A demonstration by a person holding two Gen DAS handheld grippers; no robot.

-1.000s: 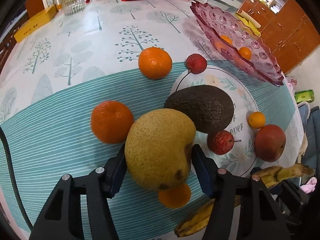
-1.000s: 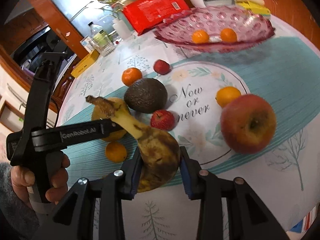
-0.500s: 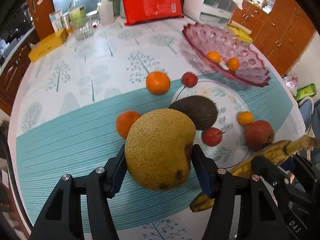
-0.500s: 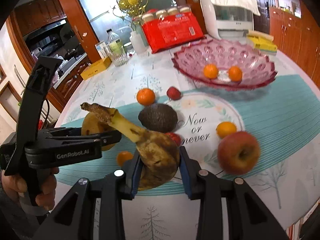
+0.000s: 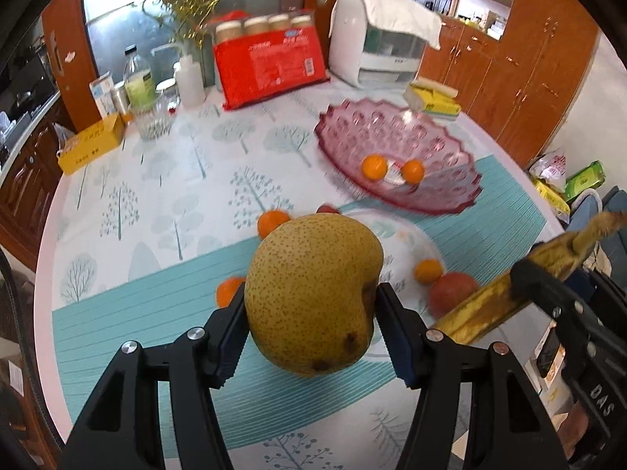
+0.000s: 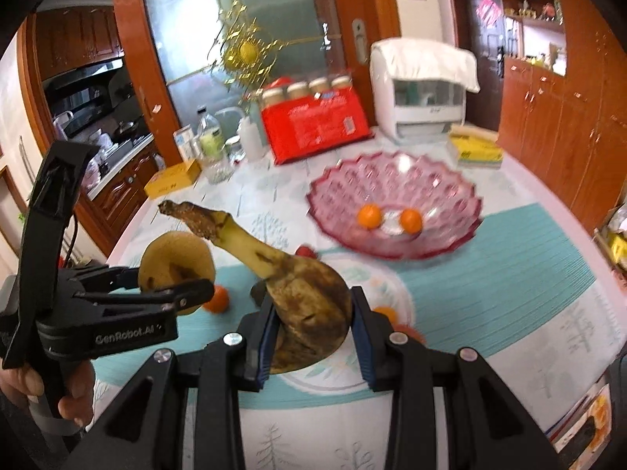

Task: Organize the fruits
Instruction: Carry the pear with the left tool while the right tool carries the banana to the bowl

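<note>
Both grippers have risen since a second ago, and the table [image 5: 164, 203] with its loose fruit now lies well below; the left gripper [image 5: 313, 329] is clamped on the speckled pear [image 5: 313, 293], the right gripper [image 6: 313, 333] on the thick end of a browned banana [image 6: 305, 293]. My worry is the carry to the pink glass bowl [image 5: 395, 137], where two small oranges [image 6: 369, 215] sit: the soft banana could bruise or slide in its narrow pinch; the round pear could roll out between the pads [image 5: 231, 337]; the two tools, close side by side, could knock together.
</note>
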